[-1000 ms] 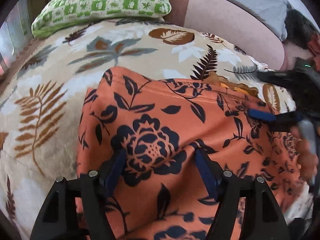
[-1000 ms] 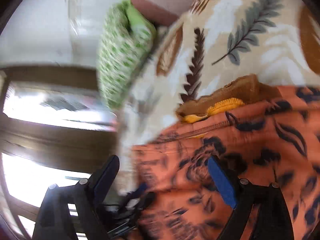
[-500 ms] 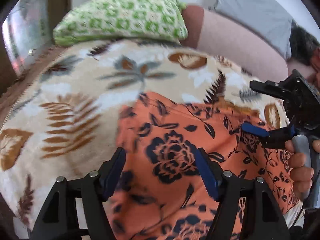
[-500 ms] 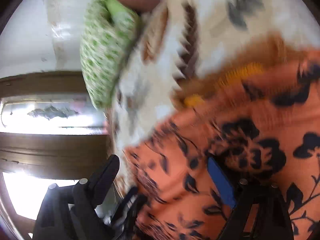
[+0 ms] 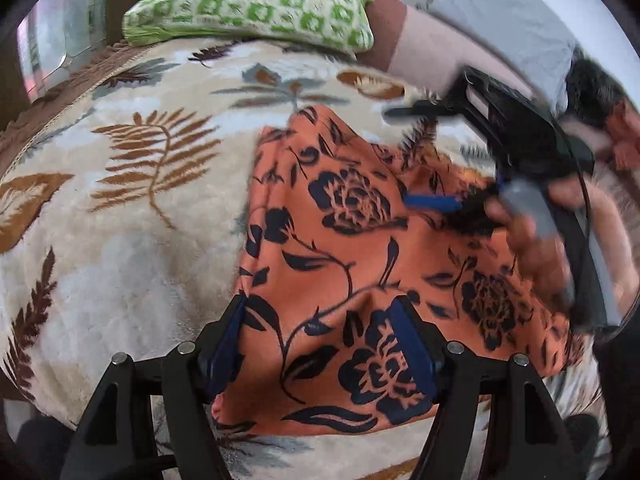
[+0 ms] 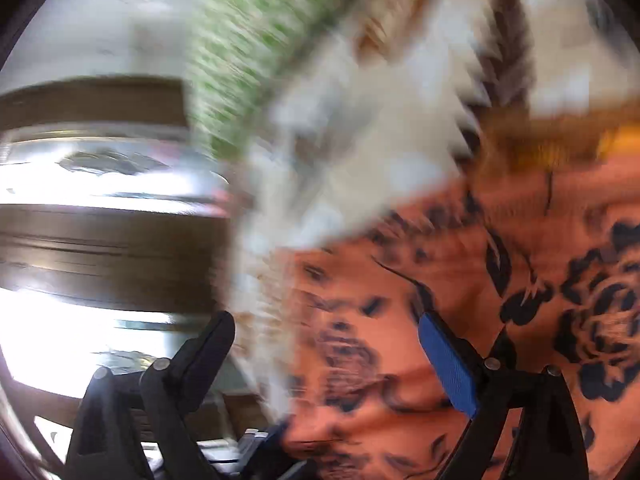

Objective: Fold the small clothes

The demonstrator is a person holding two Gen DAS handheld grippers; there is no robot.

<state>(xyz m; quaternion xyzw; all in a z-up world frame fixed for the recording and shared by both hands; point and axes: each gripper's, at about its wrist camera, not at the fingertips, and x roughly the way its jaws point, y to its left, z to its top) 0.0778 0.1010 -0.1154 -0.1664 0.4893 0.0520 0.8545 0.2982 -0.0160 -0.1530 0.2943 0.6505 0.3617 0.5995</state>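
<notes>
An orange garment [image 5: 360,264] with dark blue flowers lies on a cream leaf-print blanket [image 5: 132,208]. My left gripper [image 5: 320,340] hovers over the garment's near left part, open, its blue pads wide apart and the cloth's left edge by the left pad. My right gripper [image 5: 416,156], held in a hand [image 5: 536,236], is over the garment's far right part, open, one blue pad low over the cloth. The right wrist view is blurred by motion: the right gripper [image 6: 324,344] stands open across the garment's [image 6: 500,320] edge.
A green checked pillow [image 5: 256,4] sits at the blanket's far end, beside a pink and grey shape I cannot make out. A brown and yellow cloth [image 6: 560,140] lies past the garment. A wooden window frame [image 6: 100,240] is left of the bed.
Both grippers have slid sideways over the garment. In the left wrist view the garment now sits further right, with more blanket showing. The right gripper has come nearer the garment's middle.
</notes>
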